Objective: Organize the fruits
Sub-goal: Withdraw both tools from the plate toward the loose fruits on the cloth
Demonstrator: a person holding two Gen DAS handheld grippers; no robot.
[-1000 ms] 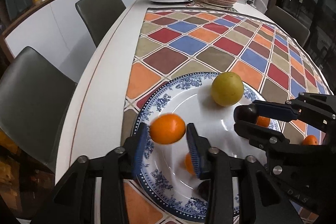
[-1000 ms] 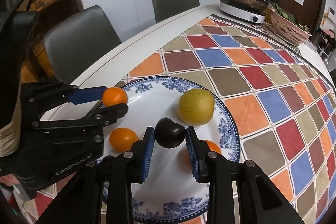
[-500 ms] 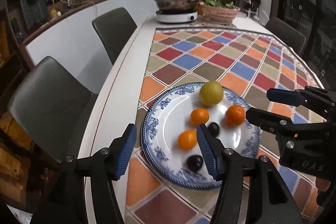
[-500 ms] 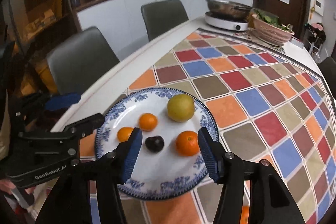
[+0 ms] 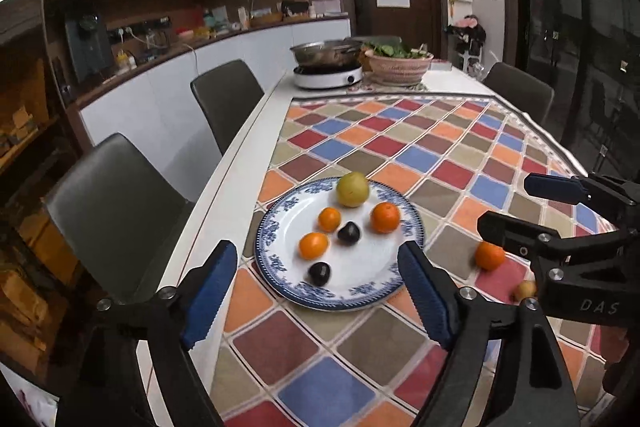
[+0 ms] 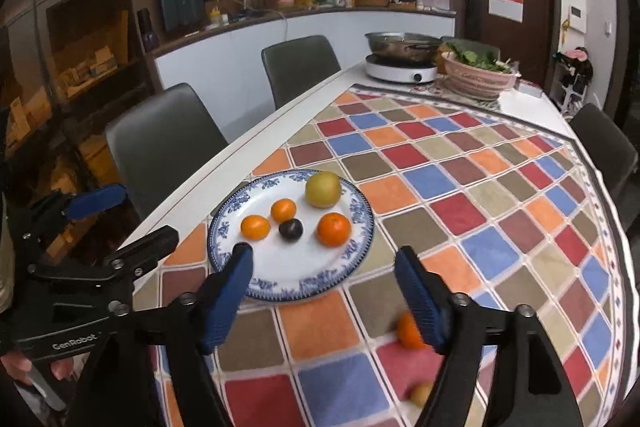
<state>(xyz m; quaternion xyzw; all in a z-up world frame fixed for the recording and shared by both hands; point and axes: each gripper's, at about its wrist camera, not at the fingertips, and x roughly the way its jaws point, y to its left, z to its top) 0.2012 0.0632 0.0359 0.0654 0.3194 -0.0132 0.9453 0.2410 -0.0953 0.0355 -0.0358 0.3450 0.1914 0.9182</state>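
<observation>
A blue-patterned plate [image 5: 280,227] [image 6: 360,227] on the checked tablecloth holds a yellow-green pear [image 5: 352,189] [image 6: 323,189], three oranges [image 5: 385,217] [image 6: 334,229] and two dark plums [image 5: 319,273] [image 6: 291,229]; one plum is hidden in the right wrist view. An orange [image 5: 489,255] [image 6: 408,330] and a small yellow fruit [image 5: 525,290] [image 6: 421,393] lie on the cloth right of the plate. My left gripper [image 5: 316,291] [image 6: 120,215] is open and empty, raised before the plate. My right gripper [image 6: 326,291] [image 5: 524,203] is open and empty, raised to the plate's right.
A cooker with a steel pot [image 5: 326,57] [image 6: 402,61] and a basket of greens [image 5: 398,63] [image 6: 478,73] stand at the table's far end. Grey chairs [image 5: 120,211] [image 6: 160,147] line the left side. The table's white edge [image 5: 224,187] runs left of the cloth.
Both grippers let go of their fruit, an orange and a plum, onto the plate. Both opened wide and drew back and up from the plate.
</observation>
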